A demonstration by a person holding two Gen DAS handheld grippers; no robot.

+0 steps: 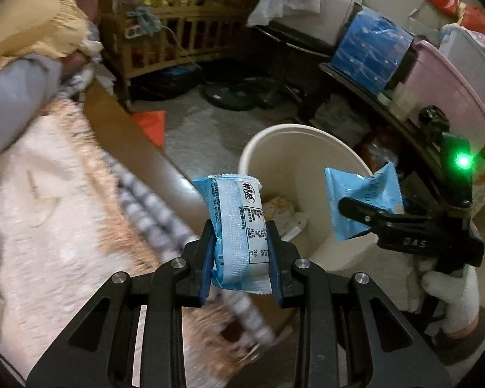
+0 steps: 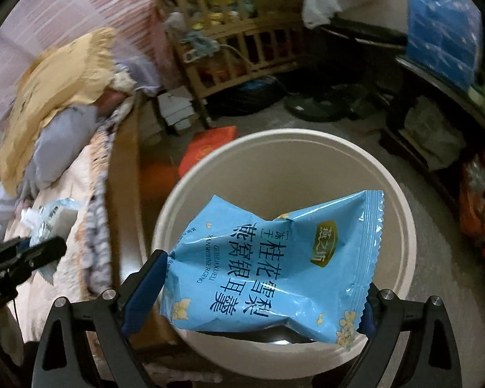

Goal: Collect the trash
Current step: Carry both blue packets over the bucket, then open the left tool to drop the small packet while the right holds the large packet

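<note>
My left gripper (image 1: 241, 255) is shut on a small blue-and-white snack wrapper (image 1: 234, 226), held at the near left rim of a cream trash bin (image 1: 307, 161). My right gripper (image 2: 258, 291) is shut on a light blue snack packet (image 2: 274, 265) with Chinese print, held over the open bin (image 2: 307, 148). The right gripper (image 1: 371, 213) and its packet (image 1: 362, 200) also show in the left wrist view, above the bin's right side. The left gripper (image 2: 45, 245) and its wrapper (image 2: 51, 216) show at the left of the right wrist view. Some crumpled trash (image 1: 281, 210) lies inside the bin.
A bed with a fluffy blanket (image 1: 48, 210) and a brown frame (image 1: 165, 168) lies left of the bin. A wooden crib (image 1: 177, 32) stands at the back. A dark shelf with a blue pack (image 1: 368, 51) and pink tub (image 1: 446, 87) runs along the right. A red packet (image 1: 152, 124) lies on the floor.
</note>
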